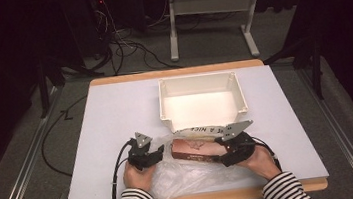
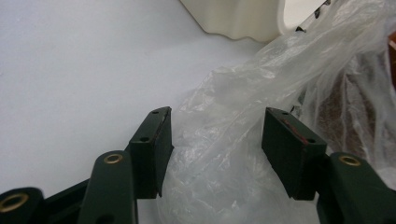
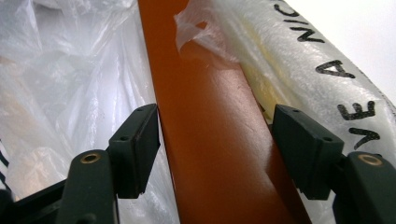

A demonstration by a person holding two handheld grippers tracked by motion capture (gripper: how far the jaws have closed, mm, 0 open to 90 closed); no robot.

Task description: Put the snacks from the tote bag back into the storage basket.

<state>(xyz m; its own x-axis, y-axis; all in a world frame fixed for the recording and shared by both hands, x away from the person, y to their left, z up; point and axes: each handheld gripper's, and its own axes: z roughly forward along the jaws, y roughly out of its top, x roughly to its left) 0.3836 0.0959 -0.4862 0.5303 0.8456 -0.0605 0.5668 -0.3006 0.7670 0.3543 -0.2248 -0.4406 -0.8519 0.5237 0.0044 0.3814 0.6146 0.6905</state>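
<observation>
An orange-brown box [image 1: 192, 148] lies near the table's front edge, partly inside a clear plastic bag [image 1: 183, 176] with black lettering. My right gripper [image 1: 225, 155] holds the box's right end. In the right gripper view its jaws [image 3: 215, 140] close on both sides of the box [image 3: 210, 116], with bag film [image 3: 303, 60] against the right pad. My left gripper [image 1: 157, 156] is at the bag's left side. In the left gripper view it [image 2: 215, 144] stands open with loose bag film [image 2: 243, 93] between the pads, not pinched.
A white open bin [image 1: 165, 106] stands just behind the box at the table's middle; its corner [image 2: 238, 18] is in the left gripper view. Bare white tabletop [image 1: 115, 111] lies to the left and right. Cables and a desk frame sit on the floor beyond.
</observation>
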